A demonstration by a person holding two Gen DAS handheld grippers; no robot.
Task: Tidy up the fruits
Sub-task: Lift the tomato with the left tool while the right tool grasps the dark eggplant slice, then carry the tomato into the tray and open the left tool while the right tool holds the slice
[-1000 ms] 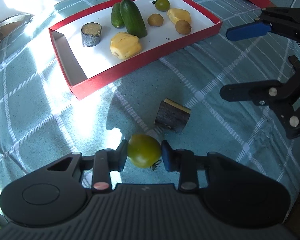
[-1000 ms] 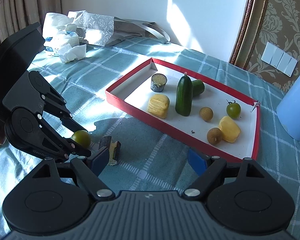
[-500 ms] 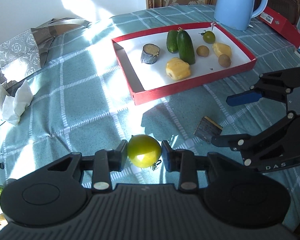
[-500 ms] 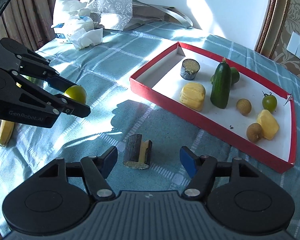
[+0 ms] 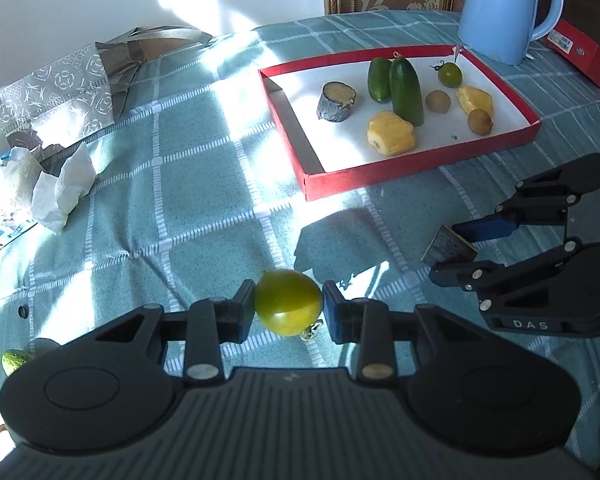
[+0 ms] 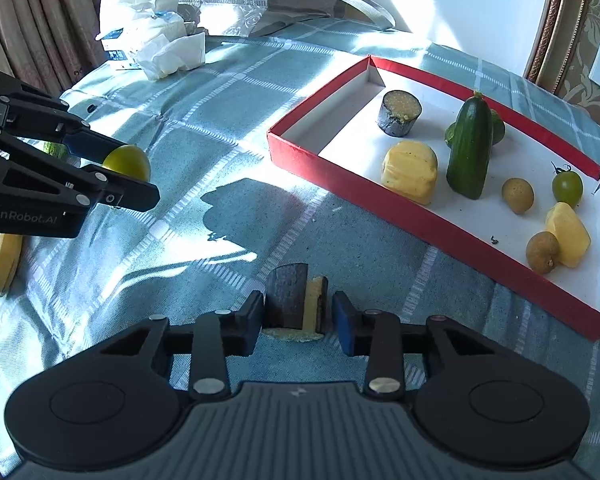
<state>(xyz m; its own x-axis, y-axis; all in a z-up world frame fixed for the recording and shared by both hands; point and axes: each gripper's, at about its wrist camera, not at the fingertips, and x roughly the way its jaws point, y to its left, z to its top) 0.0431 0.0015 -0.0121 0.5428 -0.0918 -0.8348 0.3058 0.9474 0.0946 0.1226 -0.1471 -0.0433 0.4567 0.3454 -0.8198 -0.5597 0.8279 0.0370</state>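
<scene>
- The left gripper is closed tight on one green tomato, held off the desk, which wears a teal checked cloth.
- The right gripper has just been closing its jaws around one dark-skinned, yellow-fleshed fruit chunk that stands on the cloth. The left pad meets the dark rind; on the right I cannot tell whether the pad touches.
- One red tray with a white floor lies well apart from both grippers. It holds eight pieces:
  - two cucumbers, touching each other;
  - two peeled yellow chunks;
  - two small brown round fruits;
  - one small green tomato with its stem;
  - one dark-skinned round slice, upright near the tray's far corner.
- Outside the tray, by the desk's left edge: one banana and one small green piece.
- One pale blue kettle stands just behind the tray.
</scene>
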